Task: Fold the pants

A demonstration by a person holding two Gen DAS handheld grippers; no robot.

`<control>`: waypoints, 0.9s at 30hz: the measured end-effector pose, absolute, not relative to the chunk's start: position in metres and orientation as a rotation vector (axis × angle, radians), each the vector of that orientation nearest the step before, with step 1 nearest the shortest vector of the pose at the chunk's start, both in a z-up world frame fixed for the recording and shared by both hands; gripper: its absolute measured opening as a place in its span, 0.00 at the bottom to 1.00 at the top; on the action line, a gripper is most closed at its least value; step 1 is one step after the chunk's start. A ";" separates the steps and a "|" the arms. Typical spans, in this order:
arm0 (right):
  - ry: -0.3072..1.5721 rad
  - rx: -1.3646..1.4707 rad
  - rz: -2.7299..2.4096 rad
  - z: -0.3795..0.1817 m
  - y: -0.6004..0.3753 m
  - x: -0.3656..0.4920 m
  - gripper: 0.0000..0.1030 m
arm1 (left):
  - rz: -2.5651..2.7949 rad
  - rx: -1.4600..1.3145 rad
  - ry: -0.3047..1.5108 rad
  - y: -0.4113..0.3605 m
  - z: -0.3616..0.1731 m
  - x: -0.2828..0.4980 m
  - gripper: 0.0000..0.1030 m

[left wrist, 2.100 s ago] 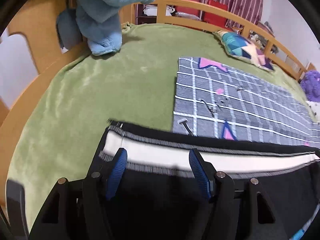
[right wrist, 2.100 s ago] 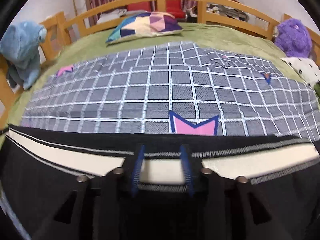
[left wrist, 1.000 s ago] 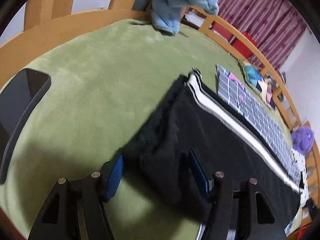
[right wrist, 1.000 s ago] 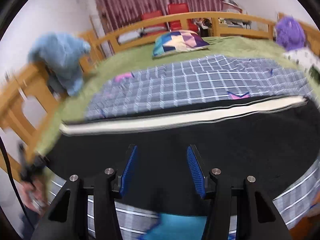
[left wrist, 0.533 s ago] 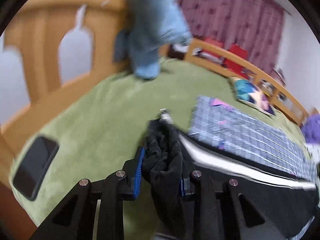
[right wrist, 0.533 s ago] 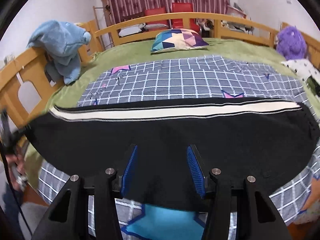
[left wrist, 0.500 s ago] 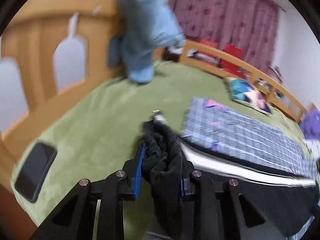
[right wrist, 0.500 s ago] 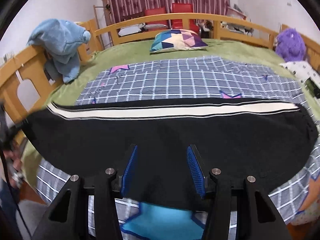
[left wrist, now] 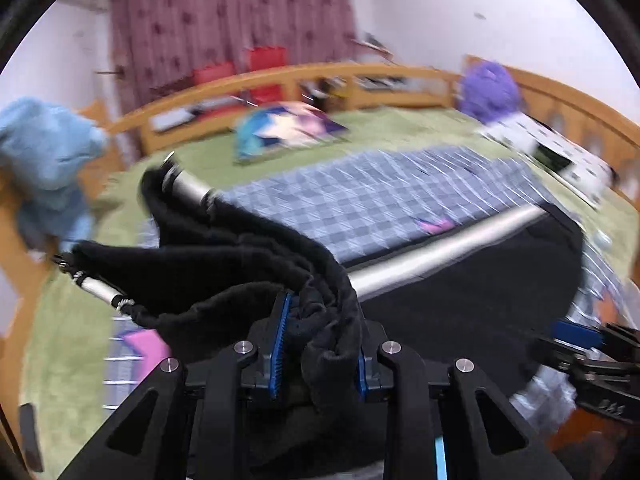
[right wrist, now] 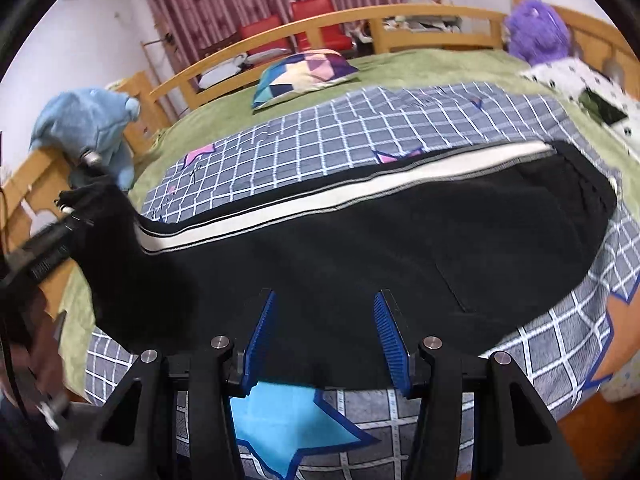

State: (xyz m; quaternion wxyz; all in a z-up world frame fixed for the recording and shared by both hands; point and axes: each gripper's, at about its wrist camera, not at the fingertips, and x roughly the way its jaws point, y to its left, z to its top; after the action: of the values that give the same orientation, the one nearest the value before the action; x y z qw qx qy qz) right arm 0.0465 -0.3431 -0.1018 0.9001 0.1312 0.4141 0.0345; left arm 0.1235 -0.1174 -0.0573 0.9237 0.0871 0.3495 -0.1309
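The black pants (right wrist: 360, 240), with a white side stripe (right wrist: 320, 200), lie lengthwise across the grey checked blanket (right wrist: 360, 128) on the green bed (right wrist: 420, 60). Their end toward nine o'clock in the right wrist view is lifted, bunched between the pads of the left gripper (left wrist: 320, 340), which is clamped on the cloth. The right gripper (right wrist: 324, 340) hovers at six o'clock over the near edge, jaws apart, holding nothing. A blue plush (right wrist: 88, 128) sits at ten o'clock, a patterned pillow (right wrist: 304, 72) at twelve, a purple plush (right wrist: 536, 32) at one.
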 end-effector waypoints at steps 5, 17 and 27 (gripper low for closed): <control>0.880 0.279 0.067 -0.108 -0.351 0.048 0.49 | -0.401 0.143 0.853 -0.130 -0.075 0.112 0.40; 0.938 0.180 0.150 -0.120 -0.318 0.070 0.49 | -0.124 -0.013 0.821 -0.037 -0.067 0.114 0.70; 0.946 0.058 0.380 -0.116 -0.246 0.109 0.53 | 0.111 -0.135 0.817 0.052 -0.070 0.123 0.70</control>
State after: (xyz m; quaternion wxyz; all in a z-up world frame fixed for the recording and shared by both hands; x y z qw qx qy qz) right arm 0.1085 -0.2457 -0.1161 0.8724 0.0278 0.4528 0.1820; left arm 0.1230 0.0516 -0.0701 0.9141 -0.0655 0.3965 0.0541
